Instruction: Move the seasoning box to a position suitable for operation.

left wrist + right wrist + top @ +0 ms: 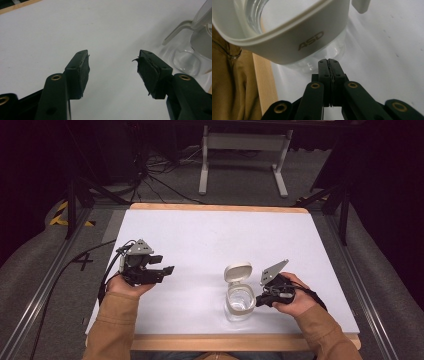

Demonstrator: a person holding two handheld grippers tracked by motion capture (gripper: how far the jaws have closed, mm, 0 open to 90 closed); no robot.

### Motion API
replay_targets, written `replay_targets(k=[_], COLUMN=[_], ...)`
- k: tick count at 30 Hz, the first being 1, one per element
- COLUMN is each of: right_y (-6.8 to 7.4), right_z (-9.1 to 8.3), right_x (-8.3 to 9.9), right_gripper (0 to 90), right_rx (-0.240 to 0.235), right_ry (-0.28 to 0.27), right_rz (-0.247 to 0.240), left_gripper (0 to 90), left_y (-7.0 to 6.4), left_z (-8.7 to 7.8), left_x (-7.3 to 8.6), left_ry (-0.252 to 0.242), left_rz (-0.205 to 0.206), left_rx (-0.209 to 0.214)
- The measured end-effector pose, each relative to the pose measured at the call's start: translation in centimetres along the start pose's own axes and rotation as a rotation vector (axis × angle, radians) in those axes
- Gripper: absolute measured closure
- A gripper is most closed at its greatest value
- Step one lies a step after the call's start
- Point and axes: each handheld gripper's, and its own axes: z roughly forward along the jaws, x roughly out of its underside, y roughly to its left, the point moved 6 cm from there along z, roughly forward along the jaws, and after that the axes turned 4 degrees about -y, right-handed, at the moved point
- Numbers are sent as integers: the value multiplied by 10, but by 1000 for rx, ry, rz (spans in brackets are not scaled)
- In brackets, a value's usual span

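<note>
Left tool [167, 269] hovers at nine o'clock on the white tabletop [210, 240], jaws apart. Right tool [258, 301], jaws together, empty, sits beside the open-lidded clear jar [240, 299] at five o'clock.

I read "ASD" in raised grey letters on the white collar [294, 40] of the clear jar [240, 301], seen close up in my right gripper view. On the floor [60, 285] left of the table, in the high view, a dark "4" [83, 261] is marked.
</note>
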Motion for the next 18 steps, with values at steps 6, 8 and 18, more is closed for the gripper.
replay_targets(k=[6,8,18], right_y=[7,10,15], right_z=[4,5,10], right_x=[-1,-2,-3], right_gripper=[900,900,900], right_rx=[-16,-27,-46], right_ry=[11,11,14], right_rz=[-27,-30,-44], left_gripper=[428,428,428], left_y=[-1,-1,-1], left_z=[2,3,4], left_x=[-2,-2,-3], left_ry=[-8,-10,-15], left_rz=[8,3,-4], left_rx=[5,7,12])
